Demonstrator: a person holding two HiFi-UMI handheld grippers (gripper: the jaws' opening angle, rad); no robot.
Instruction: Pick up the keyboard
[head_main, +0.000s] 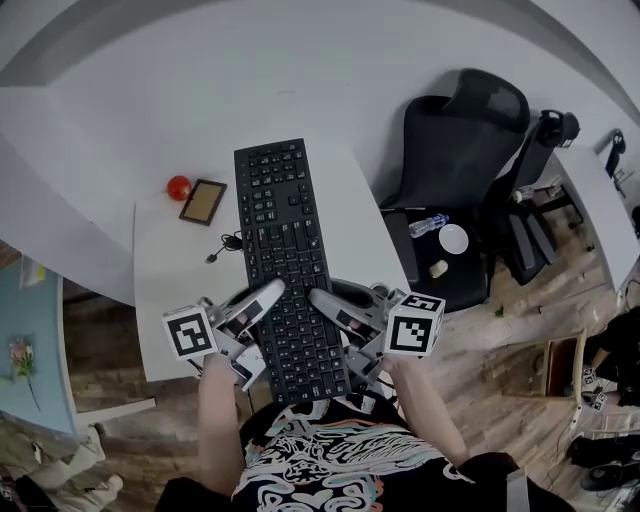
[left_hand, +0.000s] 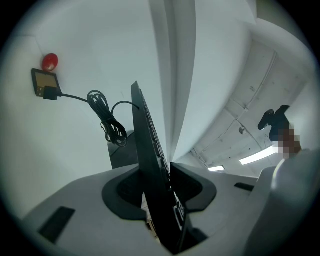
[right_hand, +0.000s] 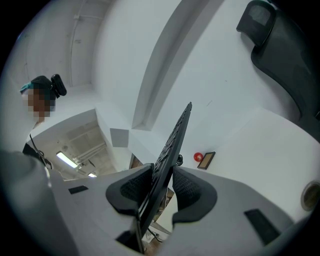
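The black keyboard (head_main: 285, 250) runs lengthwise away from me over the white table (head_main: 165, 300), and its near end reaches past the table's front edge. My left gripper (head_main: 272, 293) is shut on its left long edge and my right gripper (head_main: 320, 298) is shut on its right long edge, both near the end closest to me. In the left gripper view the keyboard (left_hand: 147, 140) stands edge-on between the pads of the left gripper (left_hand: 156, 181). The right gripper view shows the keyboard (right_hand: 175, 137) clamped the same way by the right gripper (right_hand: 162, 184). Its coiled cable (left_hand: 102, 114) trails to the left.
A red ball (head_main: 179, 187) and a small brown frame (head_main: 203, 201) lie at the table's far left. A black office chair (head_main: 462, 135) stands at the right, with a low black stand (head_main: 425, 265) bearing a bottle and a white cup. Wooden floor lies beyond.
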